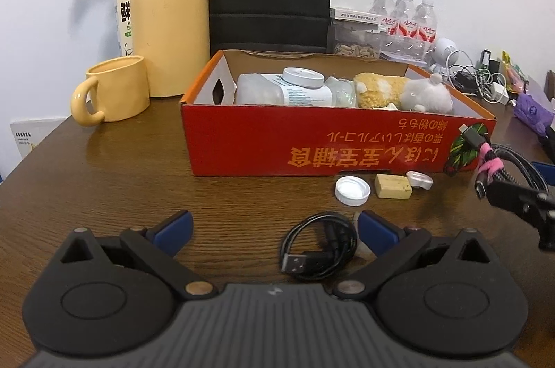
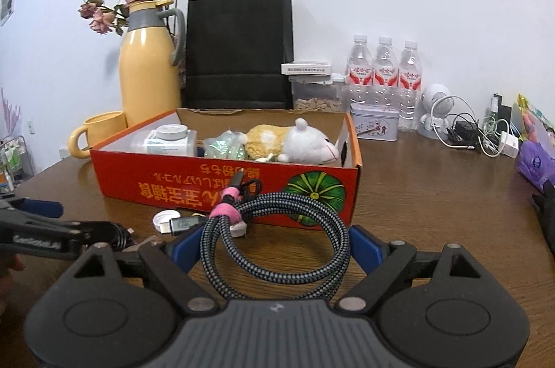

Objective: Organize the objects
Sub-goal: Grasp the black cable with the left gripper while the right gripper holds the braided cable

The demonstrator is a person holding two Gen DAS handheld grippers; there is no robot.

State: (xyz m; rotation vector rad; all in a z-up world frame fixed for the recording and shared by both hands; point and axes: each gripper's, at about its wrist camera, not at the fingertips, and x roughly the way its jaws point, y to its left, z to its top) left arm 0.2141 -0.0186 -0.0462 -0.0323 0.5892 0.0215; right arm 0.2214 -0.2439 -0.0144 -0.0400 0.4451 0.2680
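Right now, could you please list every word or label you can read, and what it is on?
"鲜", partly hidden: white carton.
Orange characters, upside down, perhaps "宝宝辅食": red box.
Too small to read: labels on water bottles and white jar.

My two grippers: same black build, blue pads.
Left gripper [image 1: 274, 231] and right gripper [image 2: 275, 241]: ribbed grey centre housing, round black side hubs, silver pivot screws, triangular cutouts.
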